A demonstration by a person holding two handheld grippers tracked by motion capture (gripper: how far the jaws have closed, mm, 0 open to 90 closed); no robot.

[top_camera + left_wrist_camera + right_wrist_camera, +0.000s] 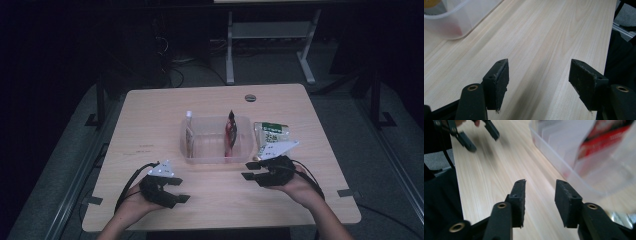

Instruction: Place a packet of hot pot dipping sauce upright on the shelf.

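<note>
Bin (216,155) – clear, its red packet (230,131) blurred – between both empty grippers.

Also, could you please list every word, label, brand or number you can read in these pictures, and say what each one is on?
None can be read.
Green and white packet: dark print, too small to read.
Red packet in the clear container: white lettering in the right gripper view, too blurred to read.
Table: faint marks near its left side, too small to read.
</note>
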